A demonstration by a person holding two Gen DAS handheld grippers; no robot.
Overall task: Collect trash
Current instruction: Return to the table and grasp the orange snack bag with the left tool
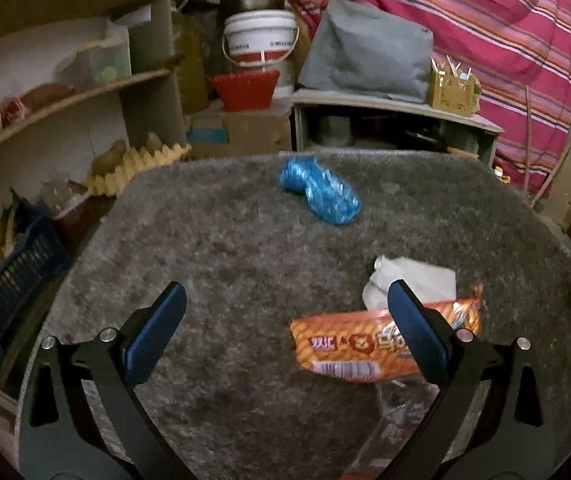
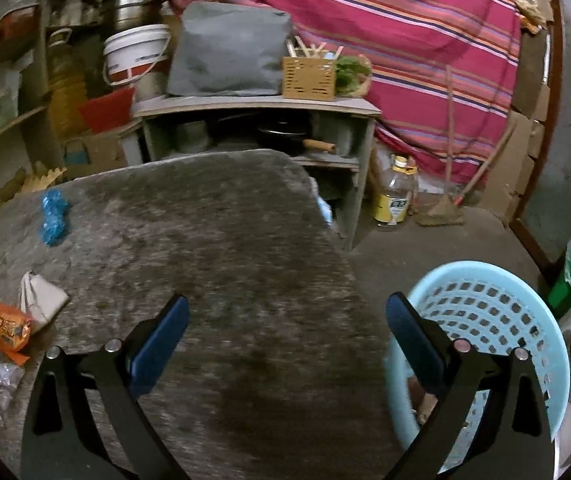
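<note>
Left gripper (image 1: 285,300): jaws wide apart, nothing clamped, hovering above the grey fuzzy tabletop (image 1: 225,248). Its right-hand finger overlaps the orange snack wrapper (image 1: 349,344) in view; contact cannot be told. Right gripper (image 2: 285,312): jaws wide apart, empty, positioned over the table's right edge w/ one finger in front of the light-blue basket (image 2: 497,312).

Trash locations, left wrist view:
- Orange snack wrapper: on tabletop, near side, right of centre.
- White crumpled paper (image 1: 417,276): just behind the wrapper, touching it.
- Crumpled blue plastic (image 1: 319,194): far side of tabletop, well apart from the other two.
- Clear/silvery wrapper (image 1: 409,412): at near edge below the orange one; blurred, type cannot be told.

Basket: stands on the floor beside the table's right edge; some item shows inside at bottom, not identifiable.

Bkgd: white bucket (image 1: 261,36), grey cushion (image 1: 365,52) on a low shelf unit, striped pink cloth (image 1: 465,20).
</note>
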